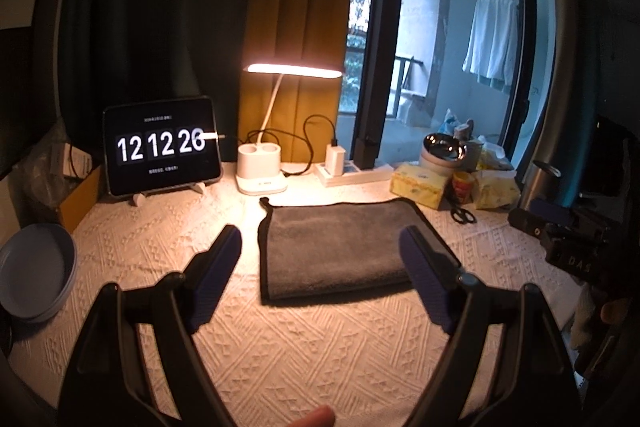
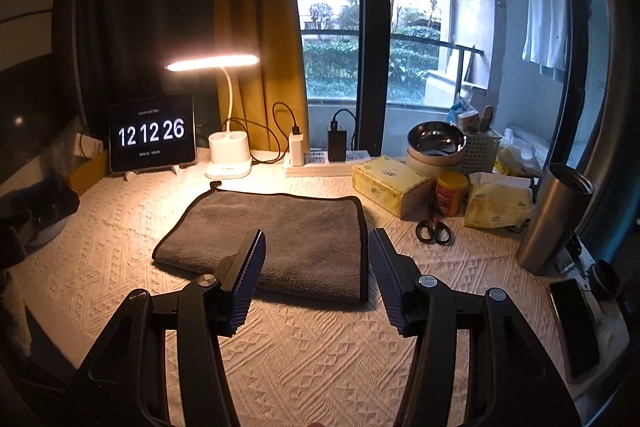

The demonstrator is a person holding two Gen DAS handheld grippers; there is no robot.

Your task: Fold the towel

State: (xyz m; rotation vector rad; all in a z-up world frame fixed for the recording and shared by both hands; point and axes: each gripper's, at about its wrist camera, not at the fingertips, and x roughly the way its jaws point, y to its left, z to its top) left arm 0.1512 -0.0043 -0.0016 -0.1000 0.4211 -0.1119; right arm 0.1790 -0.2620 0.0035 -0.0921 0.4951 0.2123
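Observation:
A dark grey towel (image 1: 340, 247) with black trim lies folded flat on the white textured tablecloth (image 1: 280, 347); it also shows in the right wrist view (image 2: 288, 235). A hanging loop sticks out at its far left corner. My left gripper (image 1: 320, 243) is open and empty, held above the towel's near left part. My right gripper (image 2: 316, 247) is open and empty, held above the towel's near right edge. Neither touches the towel.
A tablet clock (image 1: 160, 147), a lit desk lamp (image 1: 262, 167) and a power strip (image 1: 352, 175) stand at the back. Tissue packs (image 2: 388, 183), a red can (image 2: 450, 193), scissors (image 2: 434, 231), a steel tumbler (image 2: 552, 219) and a phone (image 2: 574, 323) are on the right. Grey plates (image 1: 32, 275) sit left.

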